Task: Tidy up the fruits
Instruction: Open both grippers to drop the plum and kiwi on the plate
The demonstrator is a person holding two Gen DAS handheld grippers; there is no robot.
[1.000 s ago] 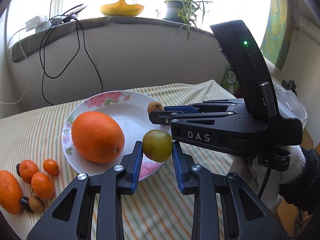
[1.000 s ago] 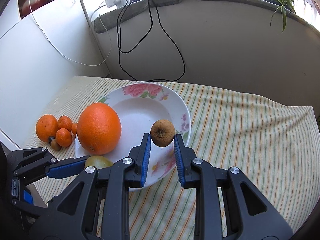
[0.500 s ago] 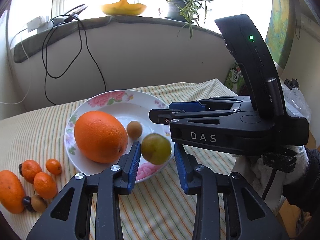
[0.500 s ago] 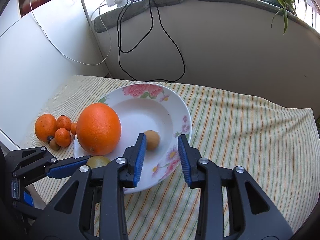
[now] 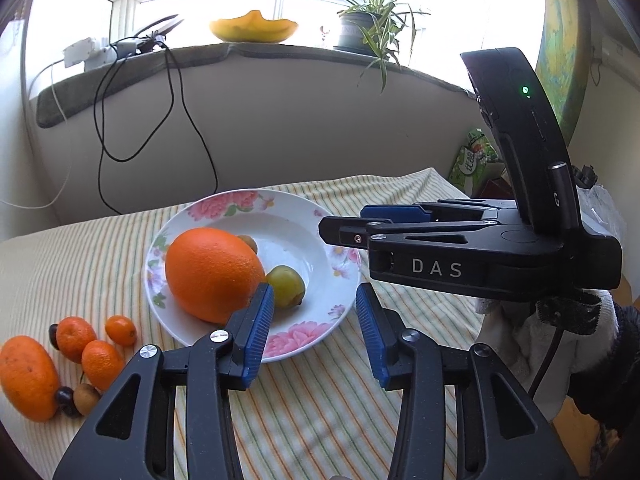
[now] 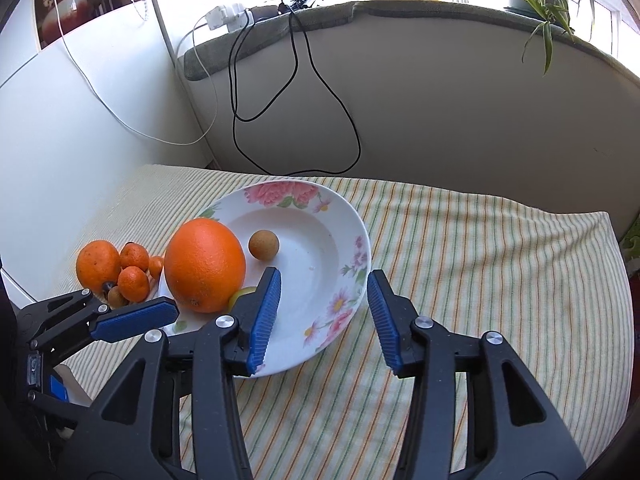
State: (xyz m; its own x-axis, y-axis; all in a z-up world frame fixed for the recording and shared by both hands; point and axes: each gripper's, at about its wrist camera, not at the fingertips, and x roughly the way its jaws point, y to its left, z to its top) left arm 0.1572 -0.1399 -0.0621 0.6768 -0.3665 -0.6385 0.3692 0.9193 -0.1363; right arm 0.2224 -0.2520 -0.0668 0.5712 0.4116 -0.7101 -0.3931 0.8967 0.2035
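Observation:
A white flowered plate (image 5: 304,220) (image 6: 320,240) sits on the striped tablecloth. In it lie a large orange (image 5: 214,274) (image 6: 204,264), a small green fruit (image 5: 286,286) (image 6: 242,294) and a small brown fruit (image 6: 264,244) (image 5: 249,242). My left gripper (image 5: 314,320) is open and empty over the plate's near rim; it also shows in the right wrist view (image 6: 134,318). My right gripper (image 6: 324,314) is open and empty over the plate's near right rim; its side shows in the left wrist view (image 5: 360,226).
Several small oranges and tiny brown fruits (image 5: 76,348) (image 6: 120,268) lie on the cloth left of the plate. A wall with hanging black cables (image 5: 160,120) stands behind the table. The table's right edge (image 5: 452,188) drops off beside a green packet.
Both grippers have opened and let go of their fruit. The green fruit and the brown fruit now rest in the plate. Both grippers have drawn back toward the near rim.

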